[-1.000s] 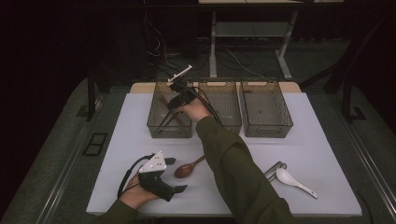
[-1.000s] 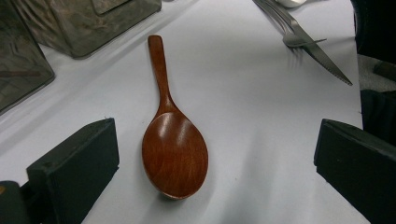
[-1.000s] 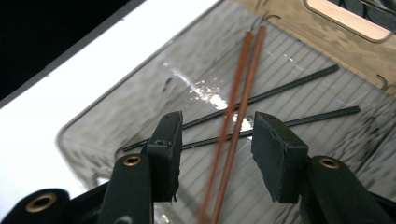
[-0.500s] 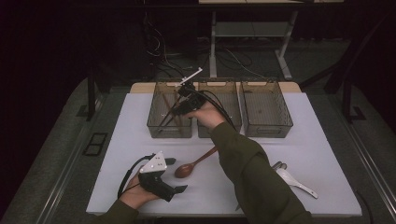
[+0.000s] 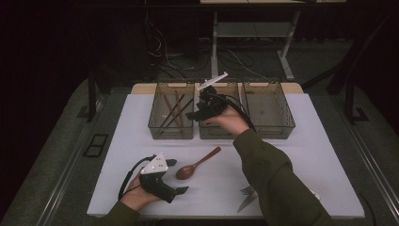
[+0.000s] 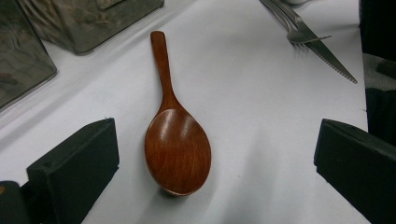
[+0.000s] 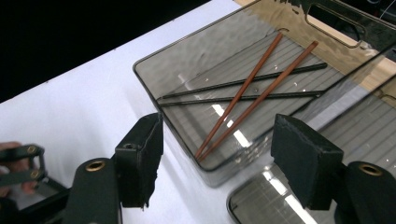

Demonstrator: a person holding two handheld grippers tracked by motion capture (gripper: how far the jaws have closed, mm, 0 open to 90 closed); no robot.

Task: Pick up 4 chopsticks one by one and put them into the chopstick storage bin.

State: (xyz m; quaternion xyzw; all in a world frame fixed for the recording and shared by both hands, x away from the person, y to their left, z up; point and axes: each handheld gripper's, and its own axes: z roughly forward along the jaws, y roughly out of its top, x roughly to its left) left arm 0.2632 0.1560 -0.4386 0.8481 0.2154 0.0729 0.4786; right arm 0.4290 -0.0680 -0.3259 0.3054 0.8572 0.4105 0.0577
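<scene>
High view looks down & fwd over table; left gripper view sits close above wooden spoon, shared w/ high view; right gripper view looks near left bin.

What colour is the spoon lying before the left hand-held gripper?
Reddish-brown wood; the spoon shows best in the left gripper view.

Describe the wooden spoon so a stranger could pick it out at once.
On the white table, in front of the three smoky bins, lies the wooden spoon, beside the left hand-held gripper. It is the one reddish-brown utensil outside the bins; the knife and fork nearby are metal.
</scene>
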